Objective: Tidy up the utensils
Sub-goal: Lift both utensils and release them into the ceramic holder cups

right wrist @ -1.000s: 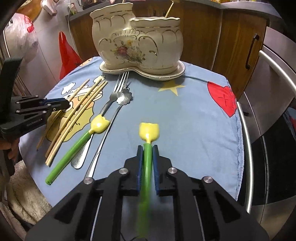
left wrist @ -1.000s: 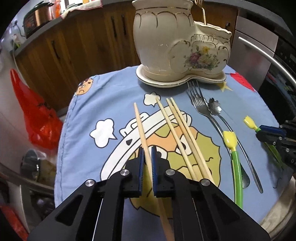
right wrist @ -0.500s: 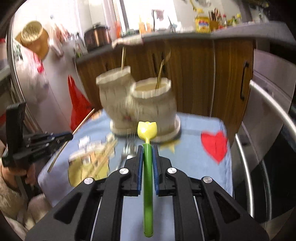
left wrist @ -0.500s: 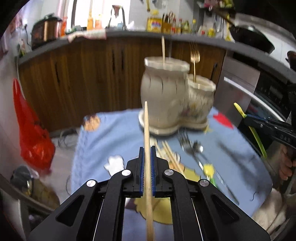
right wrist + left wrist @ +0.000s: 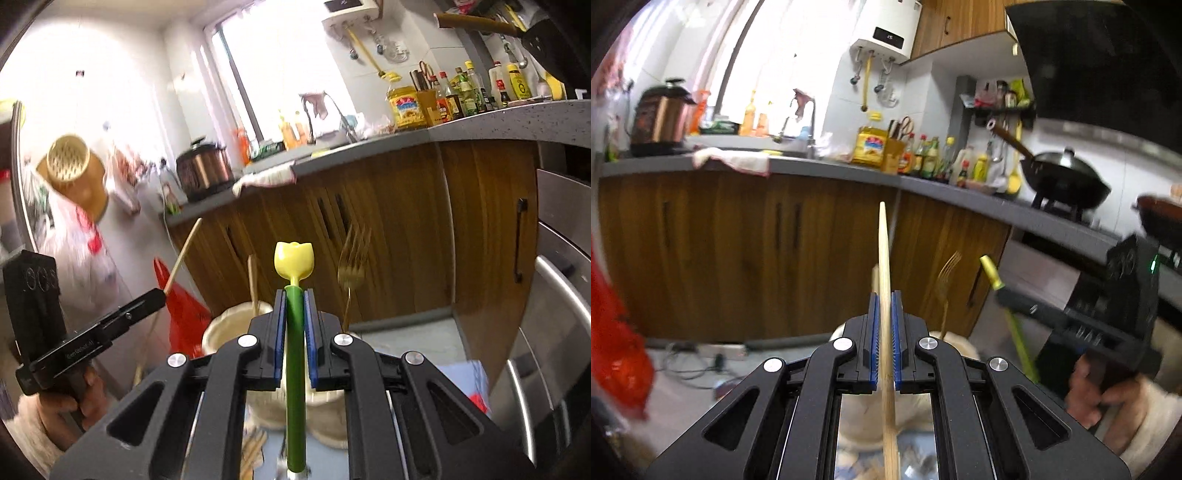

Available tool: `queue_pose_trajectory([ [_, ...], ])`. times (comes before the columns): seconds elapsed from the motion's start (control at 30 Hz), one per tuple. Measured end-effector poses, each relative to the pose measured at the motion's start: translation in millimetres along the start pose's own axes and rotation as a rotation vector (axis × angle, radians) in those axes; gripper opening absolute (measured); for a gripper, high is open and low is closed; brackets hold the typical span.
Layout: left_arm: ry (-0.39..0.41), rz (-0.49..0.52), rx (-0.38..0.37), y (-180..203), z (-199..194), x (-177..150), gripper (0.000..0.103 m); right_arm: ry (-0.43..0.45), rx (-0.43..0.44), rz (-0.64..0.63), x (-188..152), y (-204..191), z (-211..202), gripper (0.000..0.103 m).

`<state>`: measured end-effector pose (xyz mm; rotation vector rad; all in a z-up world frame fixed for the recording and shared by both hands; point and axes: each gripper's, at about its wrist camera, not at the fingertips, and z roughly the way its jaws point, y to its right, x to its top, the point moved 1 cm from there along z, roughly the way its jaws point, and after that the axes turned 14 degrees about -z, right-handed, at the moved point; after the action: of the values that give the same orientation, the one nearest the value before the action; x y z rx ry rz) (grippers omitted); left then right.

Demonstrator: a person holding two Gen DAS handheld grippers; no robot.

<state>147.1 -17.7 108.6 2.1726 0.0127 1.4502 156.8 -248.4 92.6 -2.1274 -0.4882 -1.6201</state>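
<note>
My left gripper (image 5: 885, 295) is shut on a wooden chopstick (image 5: 884, 266) and holds it upright, raised above the cream ceramic utensil holder (image 5: 955, 341), which lies mostly hidden behind the fingers. My right gripper (image 5: 294, 293) is shut on a green utensil with a yellow tulip tip (image 5: 294, 258), held upright over the holder (image 5: 229, 325). A gold fork (image 5: 352, 266) and a chopstick (image 5: 253, 284) stand in the holder. The left gripper with its chopstick also shows in the right wrist view (image 5: 147, 299); the right gripper with the green utensil shows in the left wrist view (image 5: 1008, 295).
Wooden kitchen cabinets (image 5: 738, 251) under a grey counter (image 5: 812, 168) with bottles and a wok (image 5: 1063, 181) lie behind. A red bag (image 5: 183, 314) hangs at the left. A steel appliance front (image 5: 554, 332) stands at the right. A bit of blue cloth and loose chopsticks (image 5: 253, 448) show below.
Both grippers have lifted their utensils off the blue cloth and tilted upward, rising above the holder. The table has dropped almost out of view.
</note>
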Motion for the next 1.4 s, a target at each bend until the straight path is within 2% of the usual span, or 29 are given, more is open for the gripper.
queue_pose_trajectory([
  [0.1,0.034,-0.041,-0.05,0,25,14,0.007,0.023,-0.022,0.011,6,7,17,0.01],
  [0.23,0.087,-0.062,-0.054,3,50,23,0.007,0.039,-0.037,0.028,5,12,38,0.01],
  [0.5,0.167,0.0,0.039,-4,67,1,0.007,0.066,-0.078,-0.04,-17,4,61,0.01],
  [0.67,0.154,0.05,0.041,-7,54,-13,0.007,0.031,-0.064,-0.072,-34,2,58,0.01],
  [0.8,0.113,0.063,0.04,-9,45,-25,0.007,0.005,-0.058,-0.057,-45,4,50,0.01],
  [1.03,0.05,0.115,0.107,-11,35,-46,0.007,-0.039,-0.107,-0.069,-61,1,35,0.01],
  [1.17,0.02,0.118,0.123,-12,37,-51,0.007,-0.072,-0.122,-0.054,-68,4,34,0.01],
  [1.4,0.018,0.119,0.14,-13,36,-49,0.007,-0.079,-0.141,-0.042,-67,6,31,0.01],
])
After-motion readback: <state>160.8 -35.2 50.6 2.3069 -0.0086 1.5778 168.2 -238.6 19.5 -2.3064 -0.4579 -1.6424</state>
